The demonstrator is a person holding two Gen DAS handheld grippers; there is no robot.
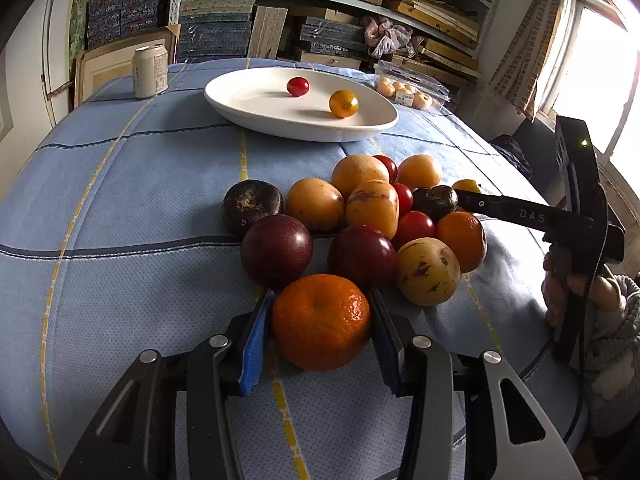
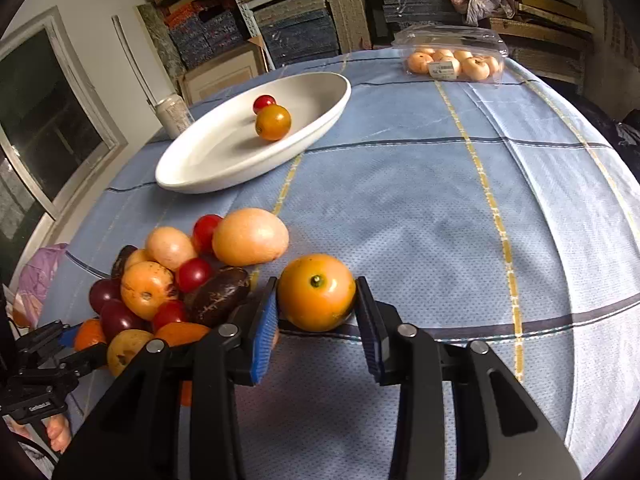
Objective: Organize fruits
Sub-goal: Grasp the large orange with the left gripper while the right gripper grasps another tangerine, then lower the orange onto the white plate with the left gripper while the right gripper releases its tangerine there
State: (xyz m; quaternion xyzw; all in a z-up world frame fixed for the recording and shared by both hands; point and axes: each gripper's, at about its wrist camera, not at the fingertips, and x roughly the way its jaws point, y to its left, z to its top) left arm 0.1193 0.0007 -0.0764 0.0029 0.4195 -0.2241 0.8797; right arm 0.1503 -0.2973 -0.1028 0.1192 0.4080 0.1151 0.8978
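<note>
The left tongs (image 1: 320,320) grip a mandarin (image 1: 320,322) at the pile's near edge. The right tongs (image 2: 316,304) clamp a yellow tomato (image 2: 316,292) resting on the surface (image 2: 440,220), likely bound for the white dish (image 2: 200,168) holding two tomatoes.

right claw (image 2: 316,312) clasping yellow tomato (image 2: 316,291)

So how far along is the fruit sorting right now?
Early. Done: the white dish holds only a red tomato and a yellow one. In hand: the left gripper is shut on a tangerine, the right gripper on a yellow tomato, both still on the cloth. Left: the pile of over a dozen fruits.
</note>
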